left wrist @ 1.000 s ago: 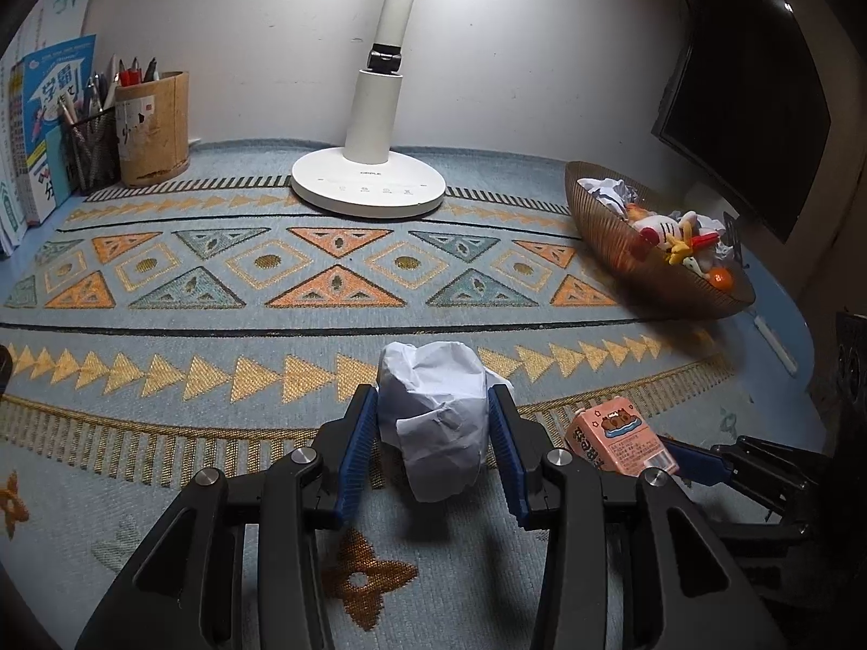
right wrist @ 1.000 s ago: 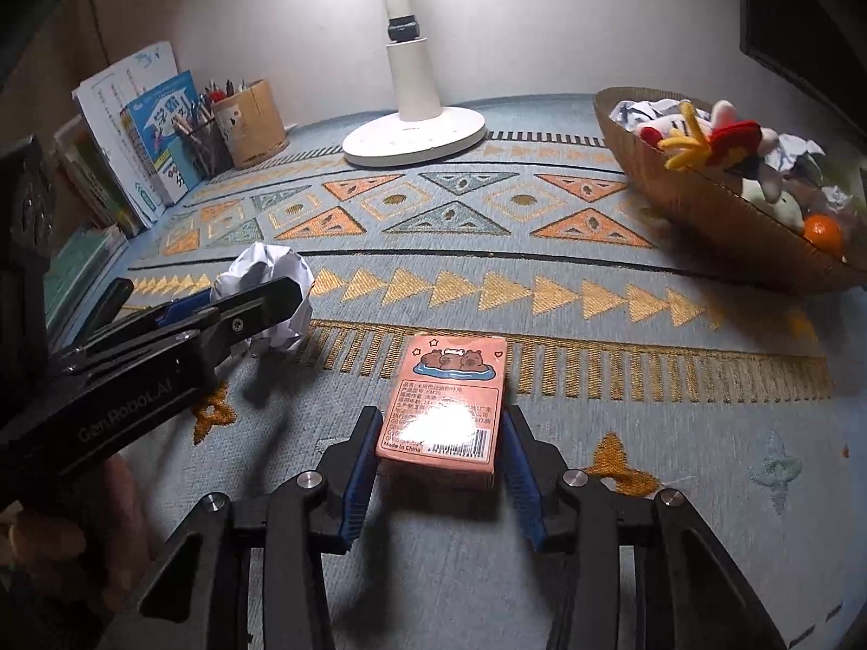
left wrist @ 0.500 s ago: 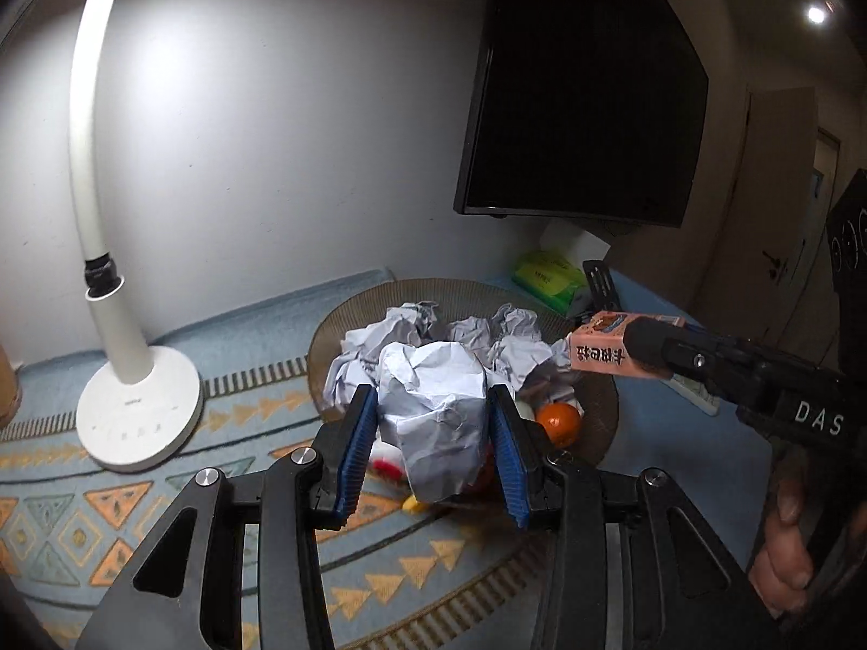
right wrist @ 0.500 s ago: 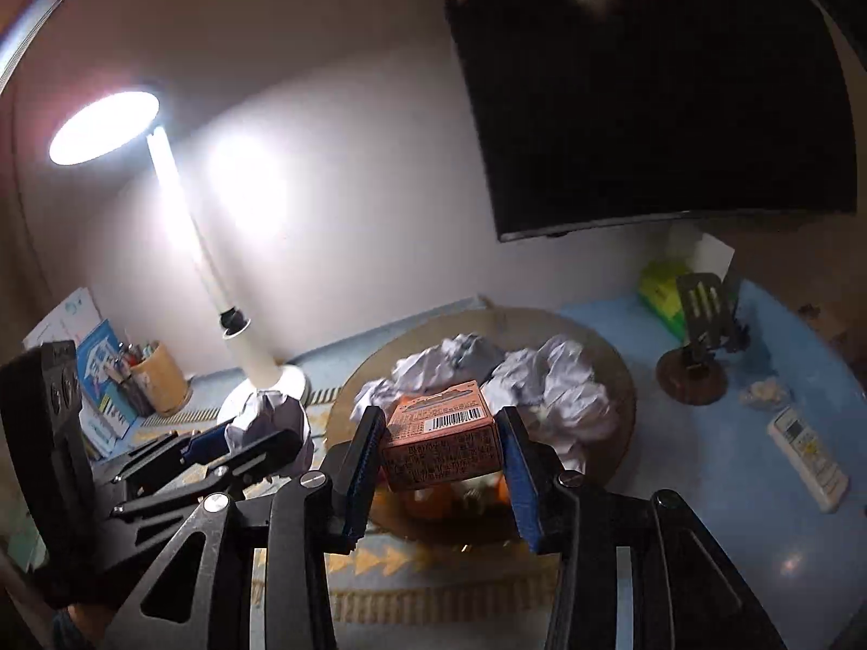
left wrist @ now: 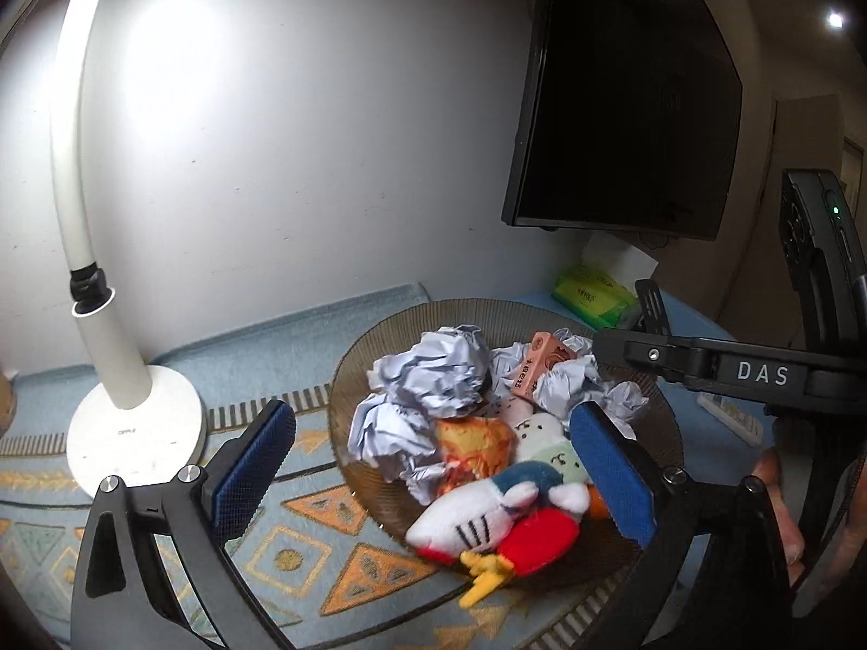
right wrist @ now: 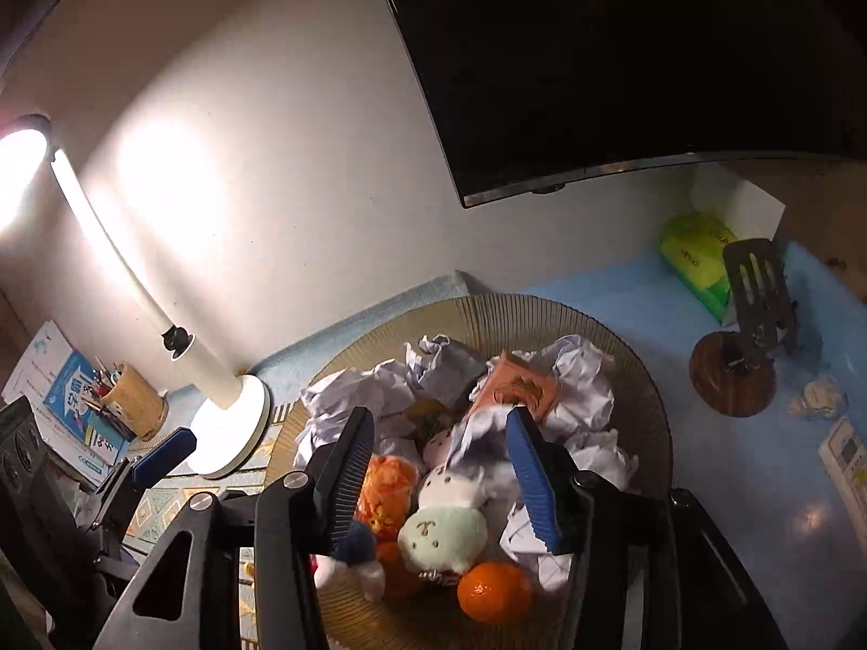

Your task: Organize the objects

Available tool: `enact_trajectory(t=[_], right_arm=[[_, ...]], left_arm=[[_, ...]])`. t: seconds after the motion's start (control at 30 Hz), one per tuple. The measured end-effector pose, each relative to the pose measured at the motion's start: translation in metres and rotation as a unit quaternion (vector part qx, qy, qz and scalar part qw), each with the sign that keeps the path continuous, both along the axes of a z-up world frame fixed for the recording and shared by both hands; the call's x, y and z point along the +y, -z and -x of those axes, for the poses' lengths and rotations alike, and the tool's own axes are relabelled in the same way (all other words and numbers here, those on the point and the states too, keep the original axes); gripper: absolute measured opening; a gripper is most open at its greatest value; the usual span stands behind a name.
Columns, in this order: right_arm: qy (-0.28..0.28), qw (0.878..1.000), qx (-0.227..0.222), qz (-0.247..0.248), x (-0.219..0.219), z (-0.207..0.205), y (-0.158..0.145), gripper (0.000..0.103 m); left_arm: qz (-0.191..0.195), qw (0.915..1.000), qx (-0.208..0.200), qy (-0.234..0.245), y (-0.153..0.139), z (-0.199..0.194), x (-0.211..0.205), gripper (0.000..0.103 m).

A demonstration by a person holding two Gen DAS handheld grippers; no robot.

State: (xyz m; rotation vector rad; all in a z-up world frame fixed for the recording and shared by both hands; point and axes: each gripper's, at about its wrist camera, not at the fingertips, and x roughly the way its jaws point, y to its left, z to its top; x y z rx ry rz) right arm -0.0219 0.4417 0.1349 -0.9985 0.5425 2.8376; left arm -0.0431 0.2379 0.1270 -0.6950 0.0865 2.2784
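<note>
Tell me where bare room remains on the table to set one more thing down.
The brown ribbed basket is crowded with crumpled paper, plush toys and oranges. Free patches: the patterned blue mat between the white lamp base and the basket, and the plain blue tabletop between the basket, the round wooden stand and the white remote.

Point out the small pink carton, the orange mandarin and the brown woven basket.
small pink carton (right wrist: 523,387), right wrist view, printed face
orange mandarin (right wrist: 493,593), right wrist view, peel centre
brown woven basket (right wrist: 542,317), right wrist view, far rim

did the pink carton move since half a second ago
Yes. The pink carton has left the right gripper, whose jaws just opened, and lies farther back among paper in the basket.
</note>
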Motion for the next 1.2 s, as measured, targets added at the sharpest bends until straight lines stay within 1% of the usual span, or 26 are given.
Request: enact_trajectory(t=[0.1, 0.13, 0.17, 0.2, 0.3, 0.33, 0.37, 0.43, 0.5, 0.57, 0.7, 0.77, 0.83, 0.87, 0.93, 1.03, 1.13, 1.2], right_arm=[[-0.015, 1.0, 0.014, 0.022, -0.015, -0.024, -0.004, 0.052], [-0.019, 0.999, 0.017, 0.031, -0.022, -0.032, -0.007, 0.054], [-0.023, 0.999, 0.02, 0.041, -0.029, -0.039, -0.01, 0.062], [-0.03, 0.998, 0.024, 0.051, -0.038, -0.047, -0.013, 0.066], [-0.064, 0.994, 0.048, 0.074, -0.072, -0.072, -0.02, 0.067], [-0.075, 0.994, 0.055, 0.065, -0.087, -0.08, -0.019, 0.067], [-0.081, 0.994, 0.054, 0.044, -0.104, -0.086, -0.017, 0.067], [-0.082, 0.996, 0.039, -0.014, -0.142, -0.094, -0.006, 0.067], [-0.096, 0.993, 0.024, -0.063, -0.176, -0.095, 0.011, 0.067], [-0.107, 0.991, 0.008, -0.083, -0.198, -0.091, 0.03, 0.067], [-0.11, 0.986, -0.003, -0.125, -0.222, -0.077, 0.06, 0.067], [-0.114, 0.985, -0.008, -0.128, -0.226, -0.07, 0.071, 0.067], [-0.111, 0.983, -0.013, -0.143, -0.229, -0.063, 0.08, 0.067], [-0.111, 0.983, -0.019, -0.146, -0.23, -0.059, 0.084, 0.067], [-0.112, 0.984, -0.027, -0.138, -0.229, -0.053, 0.092, 0.067], [-0.105, 0.983, -0.046, -0.141, -0.227, -0.046, 0.104, 0.067], [-0.106, 0.984, -0.041, -0.139, -0.226, -0.046, 0.103, 0.067], [-0.106, 0.982, -0.052, -0.145, -0.228, -0.044, 0.107, 0.067]], left_arm=[[-0.004, 0.9997, 0.001, -0.026, -0.002, -0.017, -0.038, 0.102], [-0.003, 0.9993, 0.004, -0.037, -0.003, -0.023, -0.052, 0.102], [-0.001, 0.9989, 0.005, -0.046, -0.005, -0.029, -0.066, 0.102], [0.004, 0.9983, 0.006, -0.058, -0.005, -0.034, -0.08, 0.102], [0.004, 0.9955, 0.003, -0.094, -0.006, -0.051, -0.126, 0.102], [0.0, 0.9946, -0.003, -0.104, -0.004, -0.057, -0.141, 0.102], [-0.006, 0.9935, -0.01, -0.113, 0.0, -0.06, -0.155, 0.102], [-0.007, 0.9908, -0.031, -0.131, 0.012, -0.064, -0.179, 0.102], [0.002, 0.9875, -0.054, -0.148, 0.03, -0.065, -0.195, 0.102], [0.012, 0.9825, -0.069, -0.173, 0.048, -0.062, -0.208, 0.102], [0.026, 0.9736, -0.076, -0.214, 0.074, -0.053, -0.227, 0.102], [0.017, 0.9706, -0.086, -0.224, 0.082, -0.049, -0.237, 0.102], [0.003, 0.9669, -0.101, -0.234, 0.088, -0.045, -0.244, 0.102], [-0.002, 0.9655, -0.109, -0.236, 0.089, -0.042, -0.246, 0.102], [-0.007, 0.9639, -0.114, -0.24, 0.092, -0.04, -0.247, 0.102], [0.007, 0.9578, -0.139, -0.251, 0.1, -0.035, -0.246, 0.102], [0.031, 0.9518, -0.166, -0.256, 0.109, -0.027, -0.241, 0.102], [0.038, 0.9502, -0.165, -0.262, 0.11, -0.028, -0.24, 0.102]])
